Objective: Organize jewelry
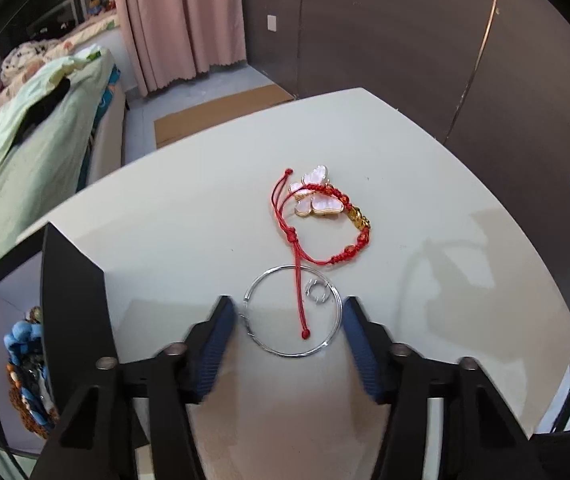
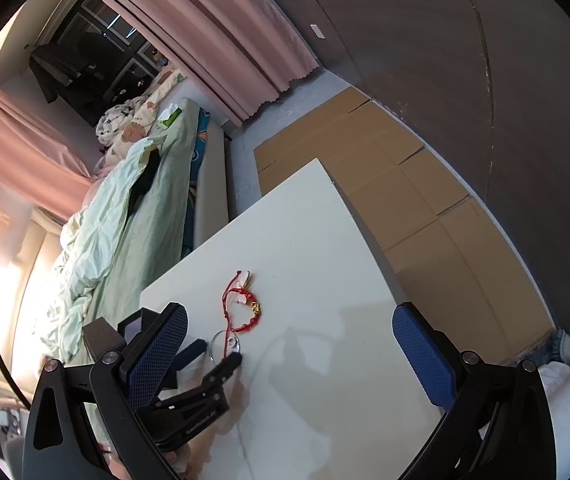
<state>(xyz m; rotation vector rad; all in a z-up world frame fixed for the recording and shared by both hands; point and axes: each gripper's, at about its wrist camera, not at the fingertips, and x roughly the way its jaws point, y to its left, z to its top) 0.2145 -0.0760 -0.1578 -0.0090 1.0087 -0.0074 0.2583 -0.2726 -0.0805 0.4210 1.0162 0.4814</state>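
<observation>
On the white table (image 1: 189, 216) lie a thin silver bangle (image 1: 261, 346), a small silver ring (image 1: 316, 293) inside it, a red cord bracelet with gold beads (image 1: 355, 236) and a pink butterfly clip (image 1: 321, 196). My left gripper (image 1: 290, 312) is open, its blue fingers on either side of the bangle, low over the table. In the right wrist view my right gripper (image 2: 290, 356) is open and empty above the table, with the left gripper (image 2: 217, 362) and the jewelry (image 2: 245, 308) ahead and to its left.
A black open box (image 1: 73, 300) with beaded jewelry inside (image 1: 25, 364) stands at the table's left edge. A bed with a green quilt (image 2: 125, 216) is on the left. Cardboard (image 2: 405, 200) covers the floor beyond the table. A dark wall stands behind.
</observation>
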